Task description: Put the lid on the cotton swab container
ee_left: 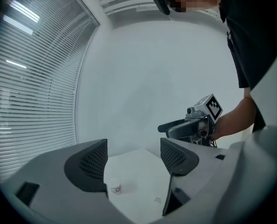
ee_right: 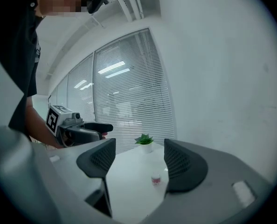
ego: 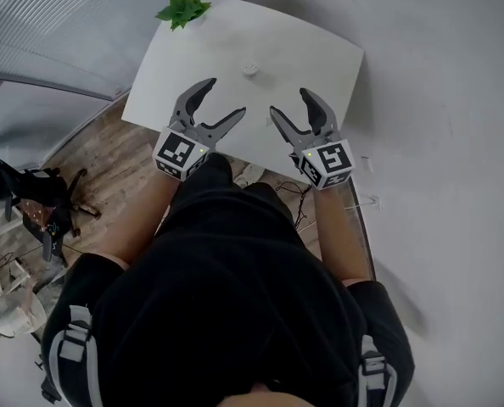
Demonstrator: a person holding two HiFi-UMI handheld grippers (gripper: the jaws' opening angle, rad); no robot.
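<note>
Both pairs of jaws are spread wide and hold nothing. Left gripper (ego: 225,97) and right gripper (ego: 289,100) hover side by side over the near edge of the white table (ego: 320,58), tips pointing away from me. They are apart from each other, and neither touches the tabletop.

Left gripper view: only bare tabletop lies between my dark ribbed pads (ee_left: 89,164). The cotton swab container (ego: 250,69) shows low in the gap, close to the left pad's edge, but it stands further out on the table and is not in my grip. My right gripper shows off to the right in this view, its marker cube (ee_left: 214,106) tilted up.

Right gripper view: same gap, nothing gripped. The container shows small and upright just inside the right pad's edge, white with a reddish band round it. I cannot tell whether a lid sits on it; it is too small in every view.

Head view: the container stands alone on the far half of the table, roughly on the line running between my two grippers and well apart from both. A small green plant (ego: 182,8) sits at the far left corner. Slatted blinds (ee_right: 124,106) cover the window behind the plant.
</note>
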